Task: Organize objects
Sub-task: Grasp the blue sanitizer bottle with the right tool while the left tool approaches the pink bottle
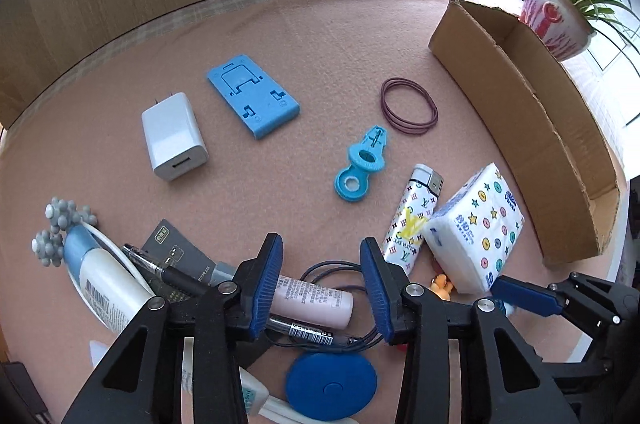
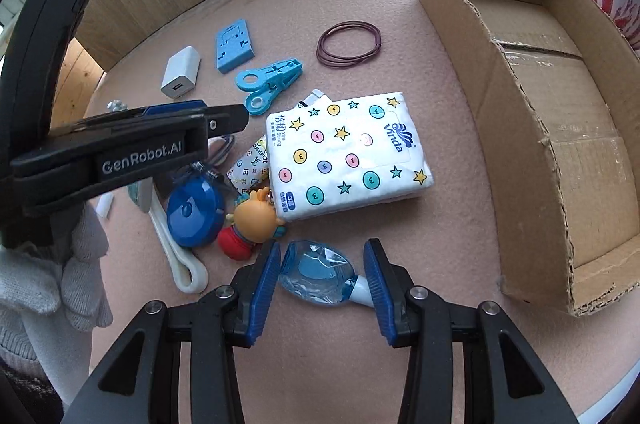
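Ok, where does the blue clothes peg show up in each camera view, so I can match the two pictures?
Left wrist view: the blue clothes peg lies just right of centre, on the pink cloth, below the hair ties.
Right wrist view: the peg lies left of centre in the upper half, just above the tissue pack.
Shared landmark: the ring of dark hair ties, up and right of the peg in both.
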Motion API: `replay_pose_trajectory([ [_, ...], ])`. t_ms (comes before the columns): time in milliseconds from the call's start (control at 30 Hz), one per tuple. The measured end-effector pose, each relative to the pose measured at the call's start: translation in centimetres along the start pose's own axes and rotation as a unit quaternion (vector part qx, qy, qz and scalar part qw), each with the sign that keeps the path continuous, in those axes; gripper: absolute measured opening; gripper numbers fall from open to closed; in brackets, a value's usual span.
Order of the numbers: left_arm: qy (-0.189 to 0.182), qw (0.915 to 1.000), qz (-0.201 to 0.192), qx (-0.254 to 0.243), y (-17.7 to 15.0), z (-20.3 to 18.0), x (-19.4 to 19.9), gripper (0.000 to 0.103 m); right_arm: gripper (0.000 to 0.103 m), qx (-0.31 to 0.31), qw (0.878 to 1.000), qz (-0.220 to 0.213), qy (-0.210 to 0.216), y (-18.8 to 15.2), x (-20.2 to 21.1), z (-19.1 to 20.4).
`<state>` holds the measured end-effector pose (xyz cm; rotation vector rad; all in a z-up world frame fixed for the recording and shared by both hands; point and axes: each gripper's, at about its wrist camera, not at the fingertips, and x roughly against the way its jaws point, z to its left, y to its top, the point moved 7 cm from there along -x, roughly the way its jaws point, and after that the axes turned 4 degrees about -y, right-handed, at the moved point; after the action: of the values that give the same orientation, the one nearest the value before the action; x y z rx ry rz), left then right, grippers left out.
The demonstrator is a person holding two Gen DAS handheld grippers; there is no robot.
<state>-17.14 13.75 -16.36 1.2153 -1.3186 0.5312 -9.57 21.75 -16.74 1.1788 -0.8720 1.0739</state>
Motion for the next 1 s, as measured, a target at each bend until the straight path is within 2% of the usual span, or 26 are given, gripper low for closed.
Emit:
replay_pose_trajectory([
  [167,-0.011,0.9999,0.001,-0.001,-4.2,0.5,1.3,0.043,0.04,0.007,1.0,0.0,-0.002,-0.8,-0.4,1.7],
  [367,-0.012,0.9999,-0.002,0.0,-8.2,1.4,3.1,0.044,0.04,0.003,1.0,-0.003,0.01,-1.1,-0.1,1.5],
  [467,0.006,0.9999,-0.008,0.01,-9.0,3.2,3.7,0.043,0.04,-0.004,1.0,-0.008,0.019,-0.7,-0.1,1.7],
  [600,-0.017,0.9988,-0.014,0.045,-9.7,5.4,4.7,0.046,0.04,0.003,1.0,-0.005,0.024,0.0,-0.5,2.7],
  [733,-0.029,0.9968,-0.037,0.065,-10.2,6.7,6.8,0.049,0.04,0.014,0.999,-0.013,0.026,0.3,-0.1,3.7],
  [867,0.011,0.9957,-0.037,0.085,-10.5,8.7,7.1,0.052,0.04,0.016,0.999,-0.01,0.029,0.7,0.0,4.3],
  [933,-0.027,0.9926,-0.035,0.113,-10.8,9.6,7.2,0.053,0.04,0.009,0.999,-0.003,0.033,1.0,-0.2,4.3],
  [1000,-0.038,0.9899,-0.044,0.129,-10.9,10.2,8.2,0.053,0.04,0.006,0.999,0.003,0.04,1.3,-0.4,4.5],
])
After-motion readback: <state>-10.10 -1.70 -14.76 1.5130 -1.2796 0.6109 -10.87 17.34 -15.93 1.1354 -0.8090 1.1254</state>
